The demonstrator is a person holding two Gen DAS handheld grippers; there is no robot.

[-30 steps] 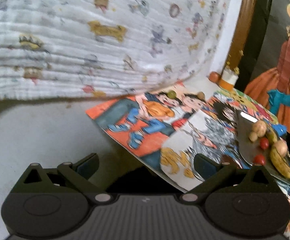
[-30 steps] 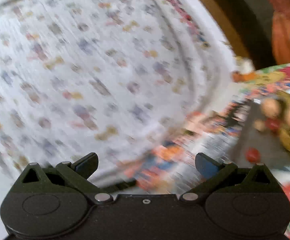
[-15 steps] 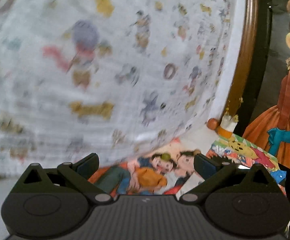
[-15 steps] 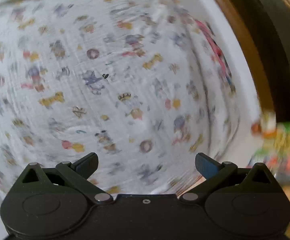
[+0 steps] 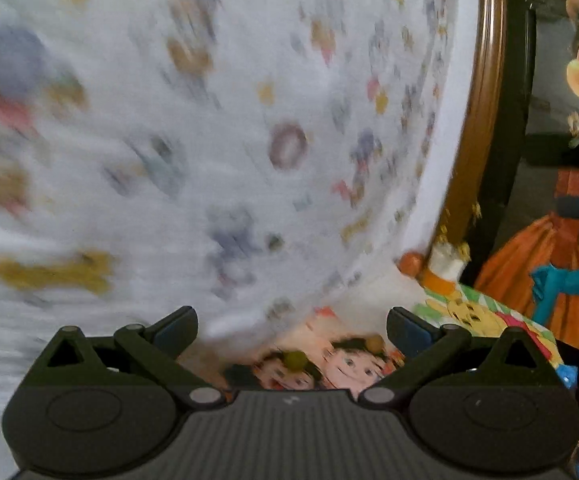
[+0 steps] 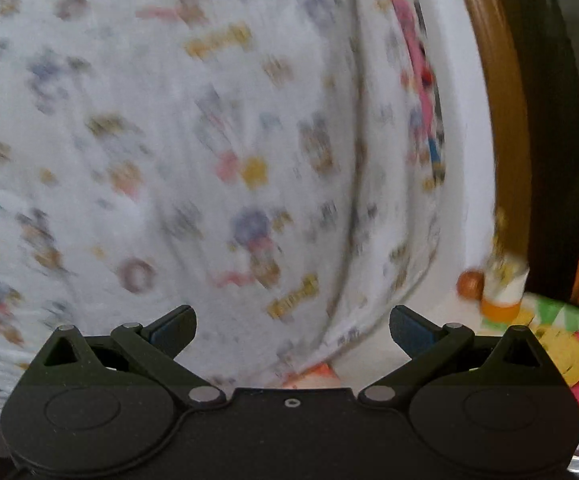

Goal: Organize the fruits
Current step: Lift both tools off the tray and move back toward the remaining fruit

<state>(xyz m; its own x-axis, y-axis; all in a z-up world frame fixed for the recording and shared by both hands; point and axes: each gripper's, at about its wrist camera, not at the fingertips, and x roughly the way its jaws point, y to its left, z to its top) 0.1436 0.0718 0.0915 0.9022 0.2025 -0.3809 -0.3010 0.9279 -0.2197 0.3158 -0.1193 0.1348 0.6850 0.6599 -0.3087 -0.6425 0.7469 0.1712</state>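
Note:
Both views are blurred and tilted up toward a white patterned cloth. My left gripper (image 5: 291, 326) is open with nothing between its fingers. Just beyond it lies a cartoon-printed mat (image 5: 329, 356) with a small green fruit (image 5: 294, 360) and a small tan fruit (image 5: 374, 344) on it. My right gripper (image 6: 292, 326) is open too and holds nothing. The grey tray with the bananas and tomatoes is out of both views.
A white cloth (image 5: 209, 140) printed with small cartoon figures fills most of both views. A small orange ball (image 5: 410, 263) and an orange-and-white cup (image 5: 443, 270) stand at the back by a brown frame (image 5: 485, 120). A painting of an orange dress (image 5: 549, 264) is on the right.
Both grippers have tilted upward and away from the table. The tray of fruit has dropped out of both views and the cloth now fills them. Both stay open.

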